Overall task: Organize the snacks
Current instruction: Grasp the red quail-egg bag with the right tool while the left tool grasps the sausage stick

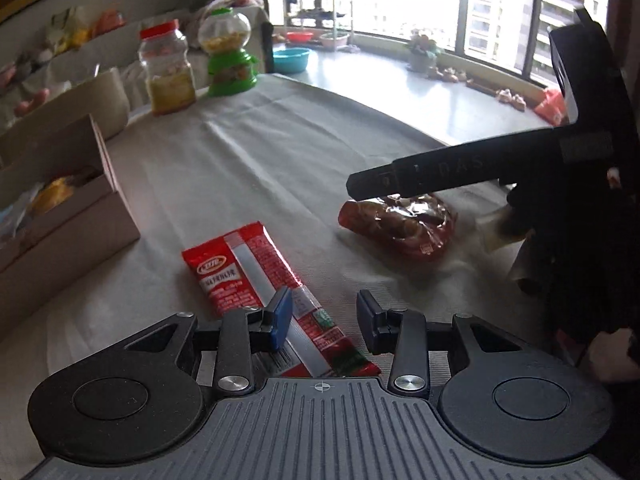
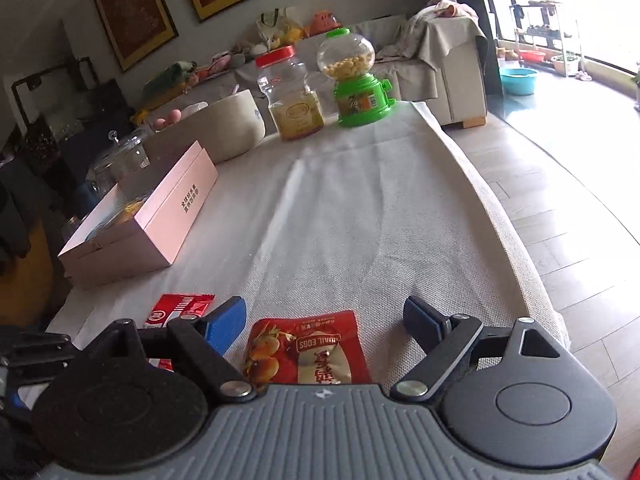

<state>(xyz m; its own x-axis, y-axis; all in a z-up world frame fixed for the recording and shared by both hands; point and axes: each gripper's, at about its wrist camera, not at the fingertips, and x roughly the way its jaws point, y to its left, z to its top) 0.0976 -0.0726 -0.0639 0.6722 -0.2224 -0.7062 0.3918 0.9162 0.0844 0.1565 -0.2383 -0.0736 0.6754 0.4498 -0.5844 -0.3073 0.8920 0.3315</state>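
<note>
On the cloth-covered bench [image 2: 360, 200], box [image 2: 152, 216] at left part-filled, red packet [image 1: 256, 276] and quail-egg pouch [image 2: 308, 352] still loose, under spread, empty left claw [image 1: 322, 316] and right claw [image 2: 324, 320].

- The right gripper [image 2: 324, 326] hangs over the near edge of the cloth-covered table [image 2: 360, 216], jaws spread wide.
- A red quail-egg pouch [image 2: 306, 350] lies flat between the blue pads [image 2: 226, 322], touching neither.
- A red sachet [image 2: 178, 308] lies near the near-left corner.
- An open pink box [image 2: 160, 224] sits along the left edge.
- At the far edge stand a red-lidded jar [image 2: 292, 96] and a green candy dispenser [image 2: 358, 80], with a beige bowl [image 2: 224, 124] to their left.
</note>
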